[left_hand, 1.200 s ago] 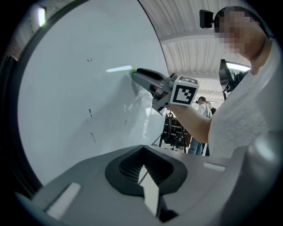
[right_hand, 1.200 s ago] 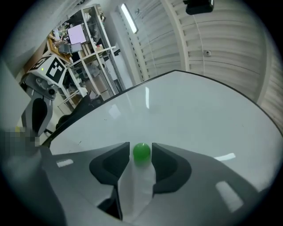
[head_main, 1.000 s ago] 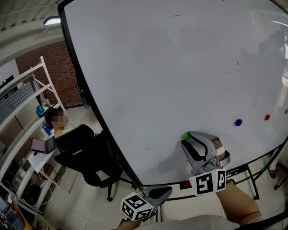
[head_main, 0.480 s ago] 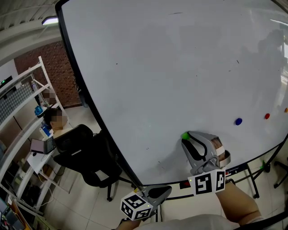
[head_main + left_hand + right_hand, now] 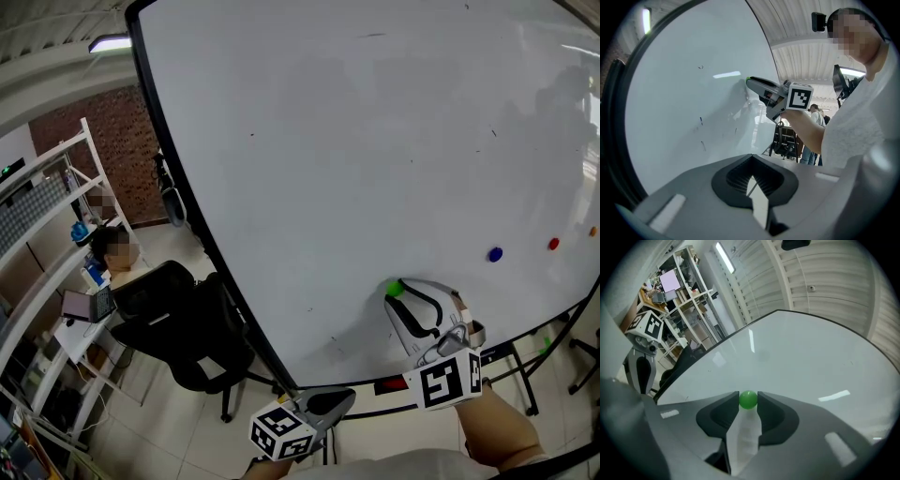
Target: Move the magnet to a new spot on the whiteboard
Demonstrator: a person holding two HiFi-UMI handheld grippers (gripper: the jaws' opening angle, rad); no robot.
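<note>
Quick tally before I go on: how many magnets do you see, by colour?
green magnet: 1
blue magnet: 1
red magnet: 1
orange magnet: 1, at the edge of the head view
Total: 4

Head view high, steeply down; gripper views close; whiteboard shared.
</note>
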